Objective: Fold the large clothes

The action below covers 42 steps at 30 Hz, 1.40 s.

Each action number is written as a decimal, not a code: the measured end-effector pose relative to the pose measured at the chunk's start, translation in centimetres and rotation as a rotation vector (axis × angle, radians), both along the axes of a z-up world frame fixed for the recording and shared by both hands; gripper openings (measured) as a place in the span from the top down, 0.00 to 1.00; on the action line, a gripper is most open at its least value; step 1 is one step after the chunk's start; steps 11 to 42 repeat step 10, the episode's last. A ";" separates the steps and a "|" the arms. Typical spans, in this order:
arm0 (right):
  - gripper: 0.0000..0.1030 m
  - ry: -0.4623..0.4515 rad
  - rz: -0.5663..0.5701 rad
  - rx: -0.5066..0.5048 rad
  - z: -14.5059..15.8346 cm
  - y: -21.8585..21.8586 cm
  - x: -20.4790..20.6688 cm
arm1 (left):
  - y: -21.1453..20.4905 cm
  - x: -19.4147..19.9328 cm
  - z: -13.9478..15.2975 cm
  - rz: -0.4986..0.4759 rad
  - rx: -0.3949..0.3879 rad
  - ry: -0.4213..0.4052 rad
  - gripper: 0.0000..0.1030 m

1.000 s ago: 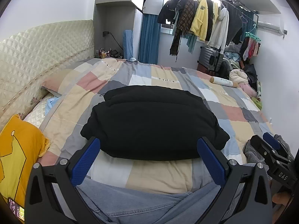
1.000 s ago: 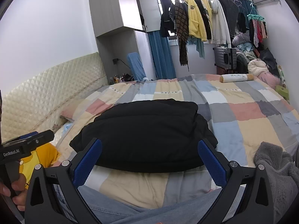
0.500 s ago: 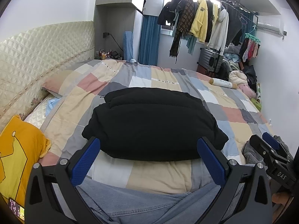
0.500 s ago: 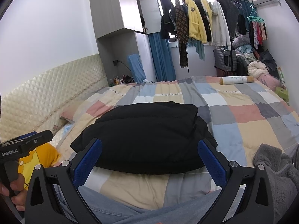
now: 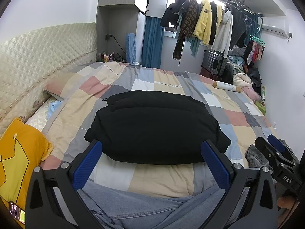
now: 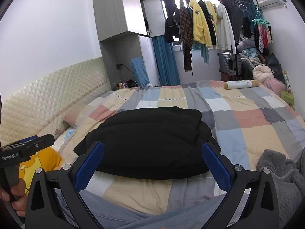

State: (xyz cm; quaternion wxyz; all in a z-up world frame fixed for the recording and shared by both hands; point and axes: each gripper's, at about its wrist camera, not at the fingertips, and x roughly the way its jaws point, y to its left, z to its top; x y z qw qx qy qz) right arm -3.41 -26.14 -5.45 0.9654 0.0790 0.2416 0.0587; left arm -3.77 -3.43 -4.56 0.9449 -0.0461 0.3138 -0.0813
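My left tool [image 5: 150, 159] agape, empty | my right tool [image 6: 152, 161] agape, empty | black garment [image 5: 154, 126] folded, mid-bed [image 5: 238, 118]

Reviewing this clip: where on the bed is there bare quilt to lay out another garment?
Open quilt lies right of the folded black garment, up to the cream bolster, and beyond it toward the far edge. The near strip is narrow, hemmed by jeans. Crowded: yellow pillow at left, grey fleece at right.

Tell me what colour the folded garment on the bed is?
Black; the folded garment shows best in the left wrist view.
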 end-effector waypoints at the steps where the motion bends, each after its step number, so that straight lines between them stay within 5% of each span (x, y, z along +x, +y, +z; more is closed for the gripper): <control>1: 0.00 0.000 0.000 0.001 0.0 0.1 0.0 | 0.1 0.0 0.1 0.000 -0.002 0.000 0.00; 42: 0.00 -0.003 -0.001 0.002 0.1 0.1 0.0 | 0.0 -0.1 0.2 0.000 0.005 0.001 0.00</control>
